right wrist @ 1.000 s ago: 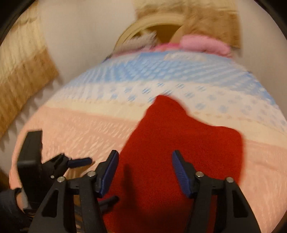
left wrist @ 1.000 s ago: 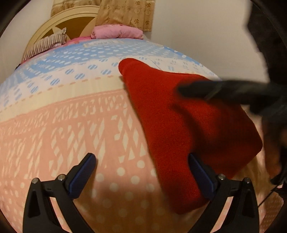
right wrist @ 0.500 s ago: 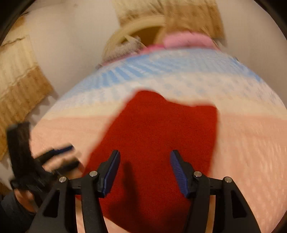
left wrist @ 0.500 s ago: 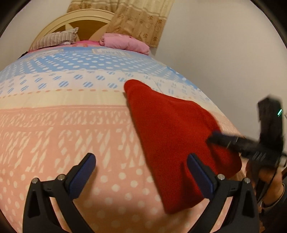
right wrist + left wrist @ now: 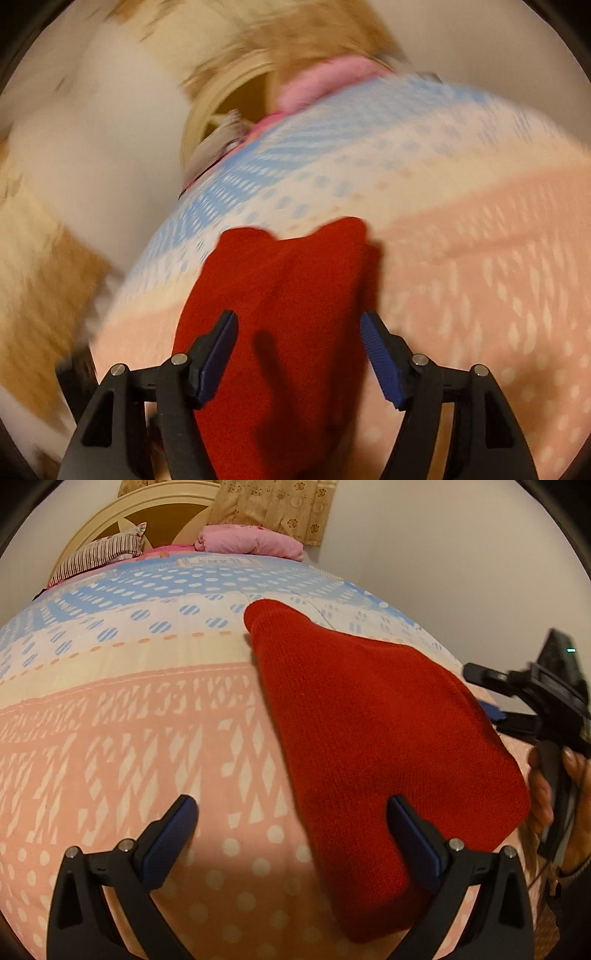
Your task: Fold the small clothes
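A red knitted garment (image 5: 369,731) lies folded flat on the patterned bedspread (image 5: 129,738), with a narrow end pointing towards the headboard. My left gripper (image 5: 291,812) is open just above the bed; its right finger (image 5: 406,823) hovers over the garment's near part and its left finger is over bare bedspread. My right gripper (image 5: 487,696) comes in from the right edge of the bed, held by a hand (image 5: 546,786). In the blurred right wrist view, that gripper (image 5: 299,321) hangs over the garment (image 5: 288,280) with its jaws opening. The cloth lies below them and the pads are not pressing on it.
At the head of the bed are a striped pillow (image 5: 99,552), a pink bundle (image 5: 251,544) and a cream headboard (image 5: 159,513), with a curtain (image 5: 273,506) behind. A pale wall (image 5: 443,572) runs close along the bed's right side.
My right gripper has drawn back from over the garment to the bed's right edge and rolled, and its jaws stand wider. The garment lies flat and unheld. The left gripper has barely moved.
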A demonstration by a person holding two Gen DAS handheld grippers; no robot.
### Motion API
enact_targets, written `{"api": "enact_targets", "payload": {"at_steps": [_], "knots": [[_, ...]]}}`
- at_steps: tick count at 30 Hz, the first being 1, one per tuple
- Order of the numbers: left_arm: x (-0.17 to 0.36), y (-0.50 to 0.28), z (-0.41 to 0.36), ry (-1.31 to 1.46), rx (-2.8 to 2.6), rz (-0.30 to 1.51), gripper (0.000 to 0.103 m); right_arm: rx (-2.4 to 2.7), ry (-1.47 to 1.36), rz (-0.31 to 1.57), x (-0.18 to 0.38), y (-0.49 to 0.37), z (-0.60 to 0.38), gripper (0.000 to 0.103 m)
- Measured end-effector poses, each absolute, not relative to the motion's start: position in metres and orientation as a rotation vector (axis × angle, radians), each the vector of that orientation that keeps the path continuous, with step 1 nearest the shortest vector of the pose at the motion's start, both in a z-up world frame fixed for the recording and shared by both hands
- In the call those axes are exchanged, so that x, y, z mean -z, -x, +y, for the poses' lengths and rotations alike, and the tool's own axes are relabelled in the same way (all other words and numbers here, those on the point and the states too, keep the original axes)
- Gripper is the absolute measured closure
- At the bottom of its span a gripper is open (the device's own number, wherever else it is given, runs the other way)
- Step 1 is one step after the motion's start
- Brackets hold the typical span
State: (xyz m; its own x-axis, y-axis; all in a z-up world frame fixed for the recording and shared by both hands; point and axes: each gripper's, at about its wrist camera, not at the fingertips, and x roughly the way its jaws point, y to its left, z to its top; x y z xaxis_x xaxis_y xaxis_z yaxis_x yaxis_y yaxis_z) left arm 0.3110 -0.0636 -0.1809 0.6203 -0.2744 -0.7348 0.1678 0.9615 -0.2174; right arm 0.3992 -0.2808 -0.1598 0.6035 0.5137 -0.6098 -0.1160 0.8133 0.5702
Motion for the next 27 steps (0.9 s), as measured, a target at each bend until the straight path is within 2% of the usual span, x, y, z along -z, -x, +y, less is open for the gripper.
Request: {"api": "enact_targets", "payload": {"at_steps": [4, 15, 16, 17, 19, 20, 23, 25, 27], "knots": [[0.182, -0.312, -0.064, 0.135, 0.259, 0.868, 0.000, -0.353, -0.585, 0.916, 0.183, -0.419, -0.292, 0.033], [0.182, -0.312, -0.063, 0.145, 0.273, 0.868, 0.000, -0.453, -0.568, 0.942, 0.191, -0.447, -0.270, 0.034], [0.182, -0.311, -0.064, 0.144, 0.275, 0.868, 0.000, -0.462, -0.568, 0.945, 0.192, -0.448, -0.269, 0.039], [0.182, -0.311, -0.065, 0.142, 0.284, 0.868, 0.000, -0.478, -0.577, 0.957, 0.195, -0.449, -0.269, 0.051], [0.182, -0.311, -0.066, 0.140, 0.300, 0.868, 0.000, -0.500, -0.602, 0.974, 0.201, -0.450, -0.270, 0.062], [0.181, -0.311, -0.067, 0.139, 0.309, 0.868, 0.002, -0.505, -0.612, 0.974, 0.202, -0.449, -0.271, 0.065], [0.179, -0.308, -0.073, 0.130, 0.365, 0.864, 0.017, -0.514, -0.619, 0.972, 0.201, -0.444, -0.271, 0.070], [0.178, -0.307, -0.078, 0.132, 0.413, 0.868, 0.043, -0.514, -0.608, 0.960, 0.198, -0.438, -0.270, 0.071], [0.177, -0.304, -0.079, 0.159, 0.430, 0.875, 0.049, -0.516, -0.604, 0.940, 0.192, -0.432, -0.269, 0.072]]}}
